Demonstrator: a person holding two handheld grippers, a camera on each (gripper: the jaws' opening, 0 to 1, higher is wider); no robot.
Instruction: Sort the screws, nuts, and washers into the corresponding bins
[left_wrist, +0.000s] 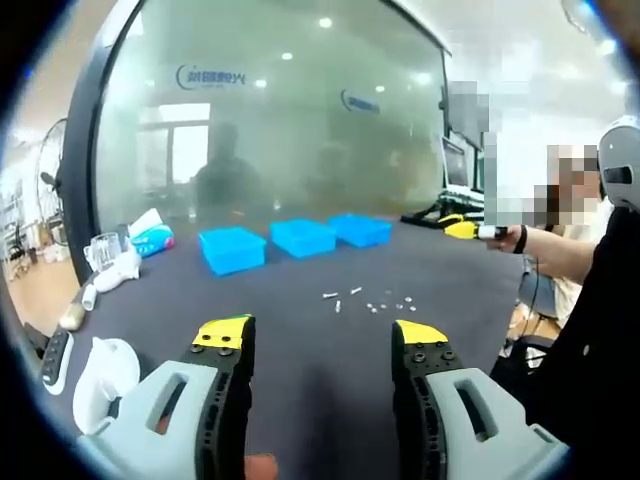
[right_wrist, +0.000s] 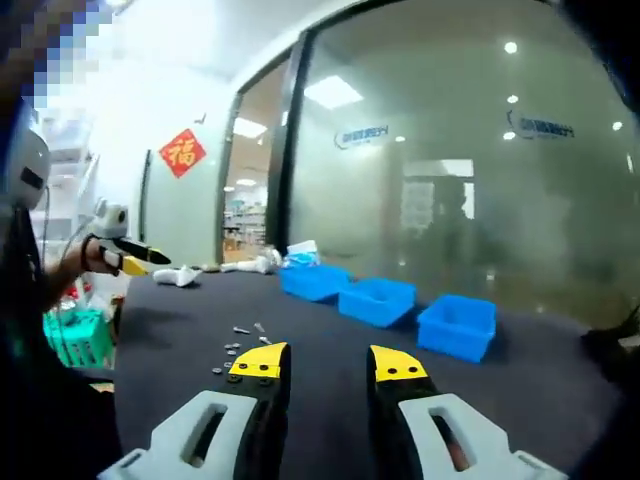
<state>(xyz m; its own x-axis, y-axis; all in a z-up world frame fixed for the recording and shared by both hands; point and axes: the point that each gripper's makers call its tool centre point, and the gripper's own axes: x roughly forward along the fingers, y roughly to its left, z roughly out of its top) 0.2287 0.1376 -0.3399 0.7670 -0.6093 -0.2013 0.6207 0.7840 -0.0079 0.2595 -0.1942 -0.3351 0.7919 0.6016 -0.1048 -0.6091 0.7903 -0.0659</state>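
Small screws, nuts and washers (left_wrist: 368, 298) lie scattered on the dark table, ahead of my left gripper (left_wrist: 320, 335). Its yellow-tipped jaws stand wide open with nothing between them. Beyond the parts, three blue bins (left_wrist: 232, 248) (left_wrist: 303, 237) (left_wrist: 360, 229) sit in a row. In the right gripper view the same loose parts (right_wrist: 240, 340) lie just left of my right gripper (right_wrist: 330, 362), which is open with a narrower gap and empty. There the bins (right_wrist: 315, 282) (right_wrist: 377, 300) (right_wrist: 457, 326) run ahead and to the right.
A person (left_wrist: 600, 260) at the table's right side holds another yellow-tipped gripper (left_wrist: 465, 230); the person's hand (right_wrist: 95, 255) also shows. A tissue pack (left_wrist: 152, 238), a glass mug (left_wrist: 103, 250) and white devices (left_wrist: 100, 372) lie at the left. A glass wall (left_wrist: 300, 110) backs the table.
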